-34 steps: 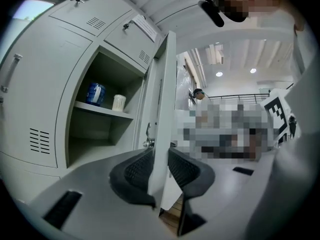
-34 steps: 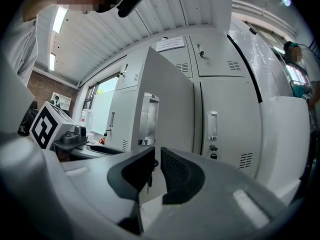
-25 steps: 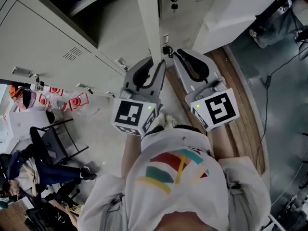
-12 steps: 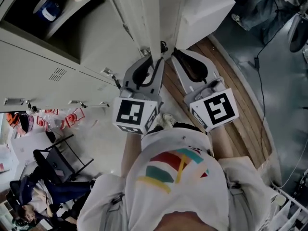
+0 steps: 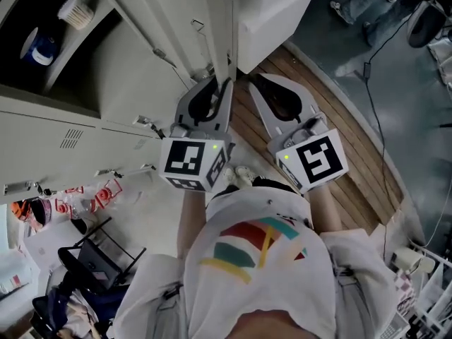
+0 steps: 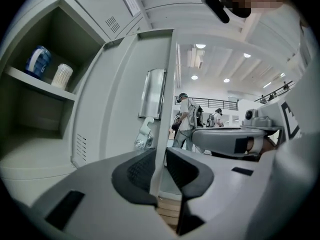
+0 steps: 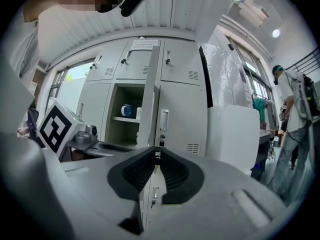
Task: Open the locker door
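The grey locker door (image 5: 223,27) stands open and shows edge-on in the head view. My left gripper (image 5: 220,83) straddles its free edge. In the left gripper view the door (image 6: 125,99), with its recessed handle plate (image 6: 152,94) and latch (image 6: 144,134), runs down between the pads of my left gripper (image 6: 162,166). Those jaws are closing, and a thin gap still shows at the right pad. My right gripper (image 5: 253,83) hovers just right of the door edge, and in its own view this right gripper (image 7: 157,154) is shut on nothing.
The open compartment holds a blue container (image 6: 37,61) and a white cup (image 6: 61,75) on a shelf. A large white box (image 5: 272,13) stands right of the lockers on a wooden plinth (image 5: 296,69). People (image 6: 187,114) stand far off. A chair (image 5: 99,260) is behind me.
In the head view the lockers and open compartment have slid up and left, and more wooden plinth shows. Both grippers stay at the door's edge, and the left jaws stand narrower around it.
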The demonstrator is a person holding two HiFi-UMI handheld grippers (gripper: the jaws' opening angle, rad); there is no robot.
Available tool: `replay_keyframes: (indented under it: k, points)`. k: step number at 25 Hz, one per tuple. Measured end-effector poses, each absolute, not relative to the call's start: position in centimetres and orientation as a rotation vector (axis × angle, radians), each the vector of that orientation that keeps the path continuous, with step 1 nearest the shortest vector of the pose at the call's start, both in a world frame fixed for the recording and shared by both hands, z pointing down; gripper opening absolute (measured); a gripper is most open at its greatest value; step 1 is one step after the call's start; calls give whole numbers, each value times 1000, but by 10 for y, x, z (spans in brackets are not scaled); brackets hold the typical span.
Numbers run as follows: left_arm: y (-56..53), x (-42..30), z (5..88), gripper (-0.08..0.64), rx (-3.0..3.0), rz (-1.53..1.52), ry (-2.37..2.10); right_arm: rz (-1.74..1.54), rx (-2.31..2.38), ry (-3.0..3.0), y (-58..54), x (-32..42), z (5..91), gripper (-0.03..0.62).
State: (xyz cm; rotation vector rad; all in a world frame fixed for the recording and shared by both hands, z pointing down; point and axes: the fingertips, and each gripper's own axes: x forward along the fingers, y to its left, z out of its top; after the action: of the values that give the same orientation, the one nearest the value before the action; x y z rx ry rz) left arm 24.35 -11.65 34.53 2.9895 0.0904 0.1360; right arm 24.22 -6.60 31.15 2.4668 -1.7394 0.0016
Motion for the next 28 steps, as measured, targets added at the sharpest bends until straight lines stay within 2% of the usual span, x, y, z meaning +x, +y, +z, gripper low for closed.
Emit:
replay_keyframes:
  k: [28]
  points:
    - [-106, 311, 349, 77, 3051, 159, 237, 121, 2620, -1471, -26, 270, 327, 34]
